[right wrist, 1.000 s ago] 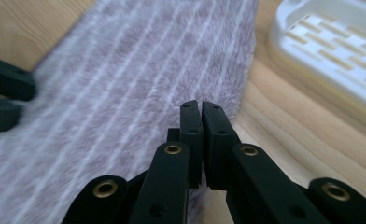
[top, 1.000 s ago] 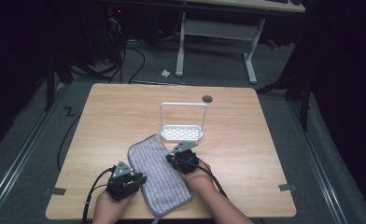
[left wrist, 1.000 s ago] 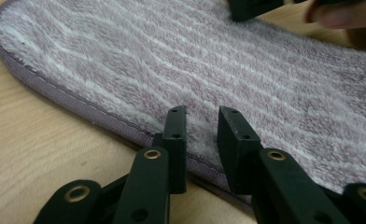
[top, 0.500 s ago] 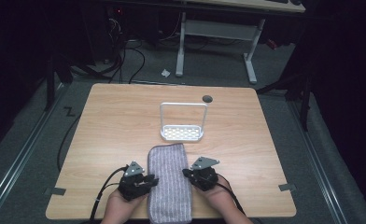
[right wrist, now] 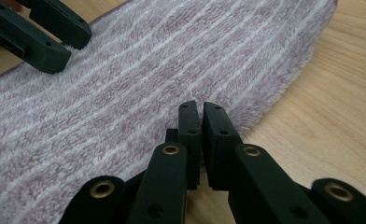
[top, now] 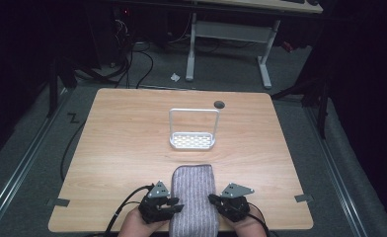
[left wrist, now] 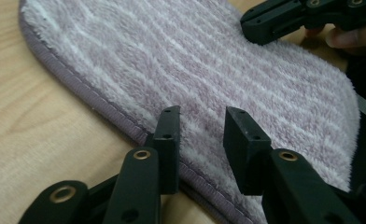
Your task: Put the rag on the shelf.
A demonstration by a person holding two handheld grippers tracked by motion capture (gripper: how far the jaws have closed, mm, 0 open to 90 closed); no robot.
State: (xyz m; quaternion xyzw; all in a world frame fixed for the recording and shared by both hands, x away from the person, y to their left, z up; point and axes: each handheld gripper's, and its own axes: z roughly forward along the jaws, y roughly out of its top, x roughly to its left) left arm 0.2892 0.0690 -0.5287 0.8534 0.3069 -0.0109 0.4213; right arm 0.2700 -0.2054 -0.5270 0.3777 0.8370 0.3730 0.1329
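Since a second ago the striped towel [top: 193, 200] has swung from slanted to lengthwise at the table's [top: 112, 148] near edge, both hands drawn apart to its sides. The left gripper [top: 177, 206], jaws just opening, stands parted over the hem; the right gripper [top: 212, 199] is nearly closed, gripping nothing. Beyond stands a white rack [top: 193, 130].

Near end of towel [top: 193, 200] runs off the bottom edge of the high view; its length there cannot be read. The person's hands are cut by the same edge. In the left gripper view, the towel's far corner passes behind the right gripper [left wrist: 284, 18]. Small dark disc [top: 219, 104] on the table's far side: too small to identify.
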